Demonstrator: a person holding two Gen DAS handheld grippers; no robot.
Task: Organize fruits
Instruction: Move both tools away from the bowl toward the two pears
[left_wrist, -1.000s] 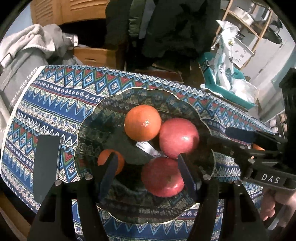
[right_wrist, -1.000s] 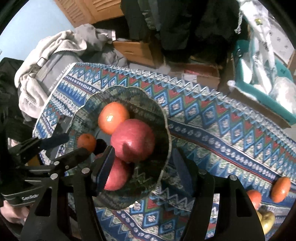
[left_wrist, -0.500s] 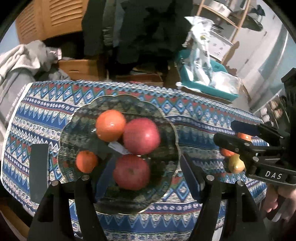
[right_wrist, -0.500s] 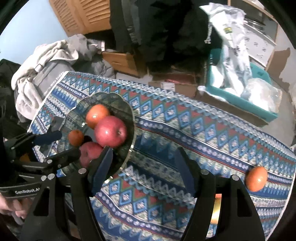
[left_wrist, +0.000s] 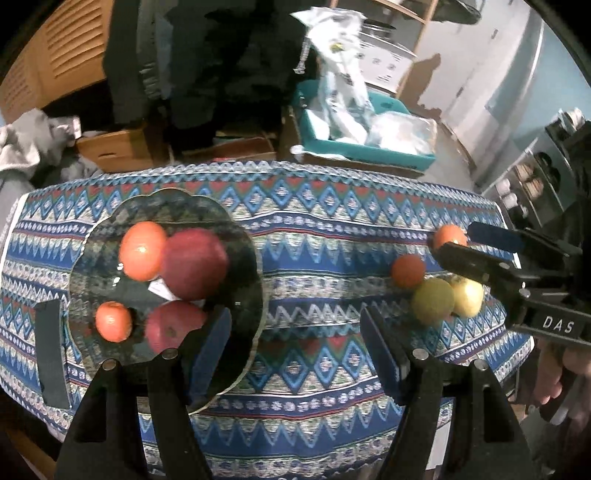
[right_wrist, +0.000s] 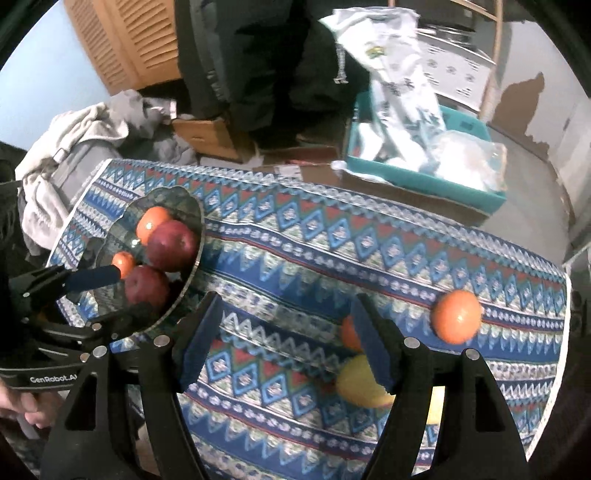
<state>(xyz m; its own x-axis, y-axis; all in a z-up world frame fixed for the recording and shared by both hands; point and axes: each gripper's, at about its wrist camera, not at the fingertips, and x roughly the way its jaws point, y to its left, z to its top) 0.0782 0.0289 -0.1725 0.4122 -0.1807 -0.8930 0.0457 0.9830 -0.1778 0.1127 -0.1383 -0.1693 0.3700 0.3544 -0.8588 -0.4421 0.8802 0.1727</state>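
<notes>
A plate (left_wrist: 240, 236) sits at the left of the table (left_wrist: 325, 229) with four fruits (left_wrist: 194, 264) on it. Four more fruits (left_wrist: 432, 301) lie clustered on the cloth at right.

Red apples (left_wrist: 194, 267), orange tangerines (left_wrist: 142, 251) (blue zigzag tablecloth (left_wrist: 332, 229) beneath).

We see a woven tablecloth (left_wrist: 332, 236), matt and patterned, under a glossy glass plate (left_wrist: 243, 236) at left of frame. The apples (left_wrist: 194, 264) and oranges (left_wrist: 142, 250) shine smoothly, while slatted wooden doors (right_wrist: 147, 40) at upper left look matt beside crinkled plastic bags (right_wrist: 399, 88) in a plastic bin (right_wrist: 424, 181).
</notes>
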